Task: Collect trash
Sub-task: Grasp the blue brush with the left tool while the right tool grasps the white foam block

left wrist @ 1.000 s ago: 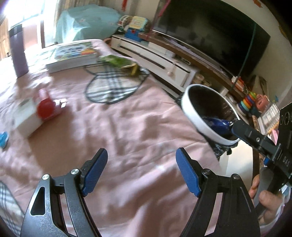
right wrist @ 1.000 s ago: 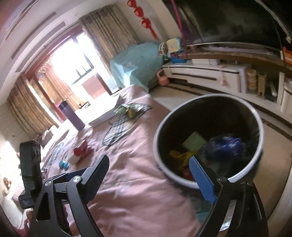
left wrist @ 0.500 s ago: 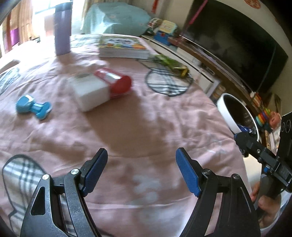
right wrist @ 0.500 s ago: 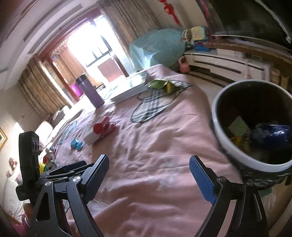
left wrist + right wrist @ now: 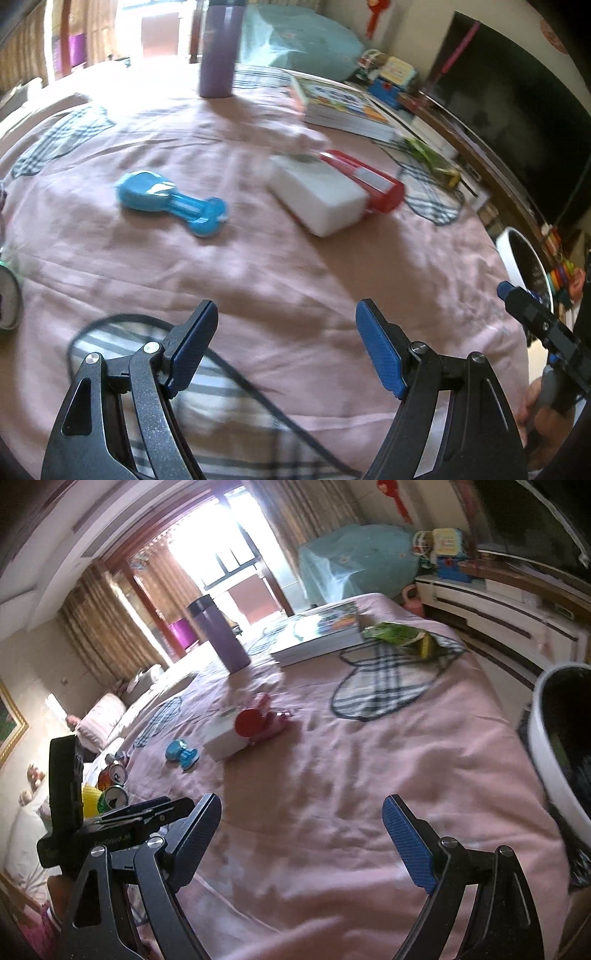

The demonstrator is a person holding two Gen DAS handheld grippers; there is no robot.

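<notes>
My left gripper (image 5: 286, 343) is open and empty above the pink bedspread (image 5: 277, 266). My right gripper (image 5: 301, 830) is open and empty too. A white-rimmed black trash bin (image 5: 554, 746) stands beside the bed at the right; it also shows in the left wrist view (image 5: 524, 258). On the bed lie a blue plastic item (image 5: 170, 199), a white box (image 5: 317, 192) with a red package (image 5: 365, 177) beside it, and a green wrapper (image 5: 399, 635) near the far edge. Several cans (image 5: 114, 782) sit at the left.
A purple tumbler (image 5: 218, 48) and a stack of books (image 5: 340, 107) stand at the far side of the bed. A TV (image 5: 517, 96) and a low white cabinet (image 5: 509, 616) line the right wall. A grey object (image 5: 7, 299) lies at the left edge.
Both grippers have swung left, away from the trash bin and toward the middle of the bed. The bin has slid to the right edge of both views. Both stay open.
</notes>
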